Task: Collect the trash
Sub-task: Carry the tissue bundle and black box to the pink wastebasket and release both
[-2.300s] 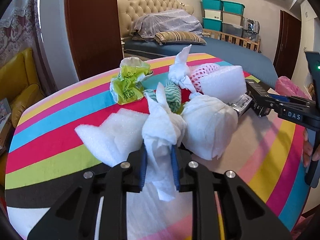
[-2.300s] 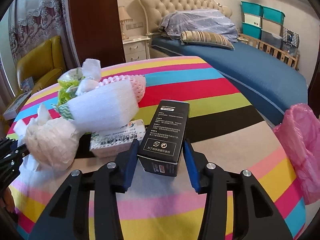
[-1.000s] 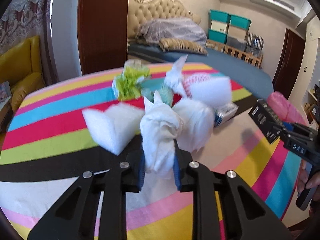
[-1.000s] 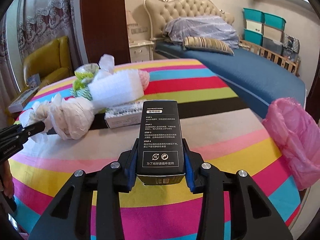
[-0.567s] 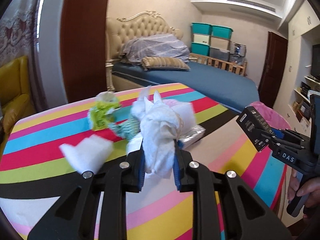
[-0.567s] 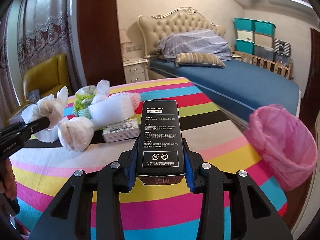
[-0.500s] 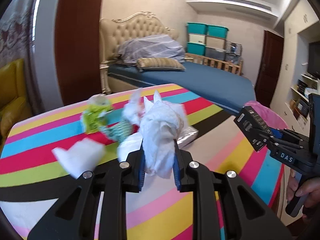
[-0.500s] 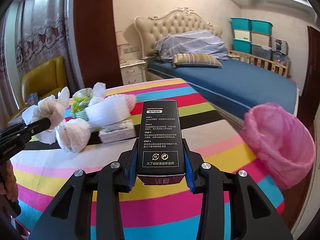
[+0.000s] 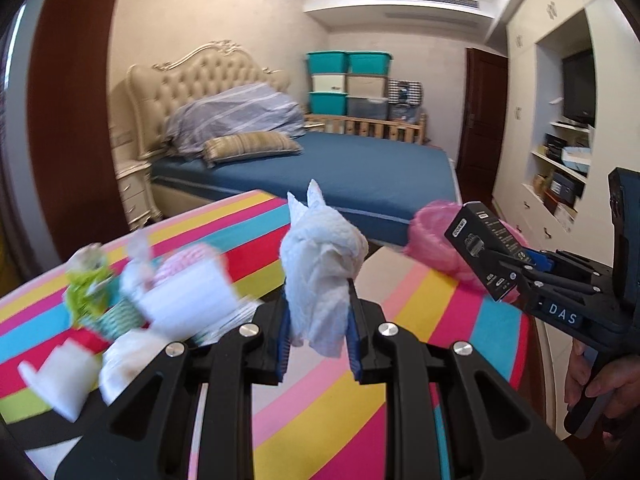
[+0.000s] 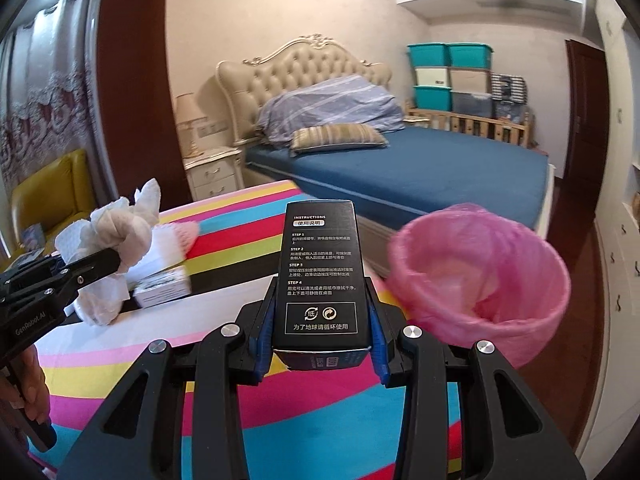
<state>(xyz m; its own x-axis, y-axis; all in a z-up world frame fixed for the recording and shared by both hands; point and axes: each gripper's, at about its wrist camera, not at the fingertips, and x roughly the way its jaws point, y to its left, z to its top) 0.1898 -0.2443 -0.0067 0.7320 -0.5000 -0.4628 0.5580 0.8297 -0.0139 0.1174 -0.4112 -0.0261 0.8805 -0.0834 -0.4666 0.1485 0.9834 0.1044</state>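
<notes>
My left gripper (image 9: 318, 338) is shut on a crumpled white tissue wad (image 9: 320, 264) and holds it above the striped table (image 9: 420, 320). It also shows in the right wrist view (image 10: 116, 232). My right gripper (image 10: 320, 344) is shut on a black carton (image 10: 320, 276) with printed instructions, held above the table's right edge. The carton also shows in the left wrist view (image 9: 486, 248). A bin lined with a pink bag (image 10: 480, 276) stands just past the table edge, to the right of the carton; it shows in the left wrist view (image 9: 432, 240) behind the carton.
More trash lies on the table at left: a green wrapper (image 9: 86, 286), white foam pieces (image 9: 188, 300), a pink foam net (image 9: 180, 260) and a small white box (image 10: 162, 286). A blue bed (image 10: 400, 168) stands behind the table. A yellow chair (image 10: 52, 188) is at far left.
Both grippers have lifted and swung right with their loads. The trash pile has slid to the left of the views, and the pink bin now sits closer beside the carton.
</notes>
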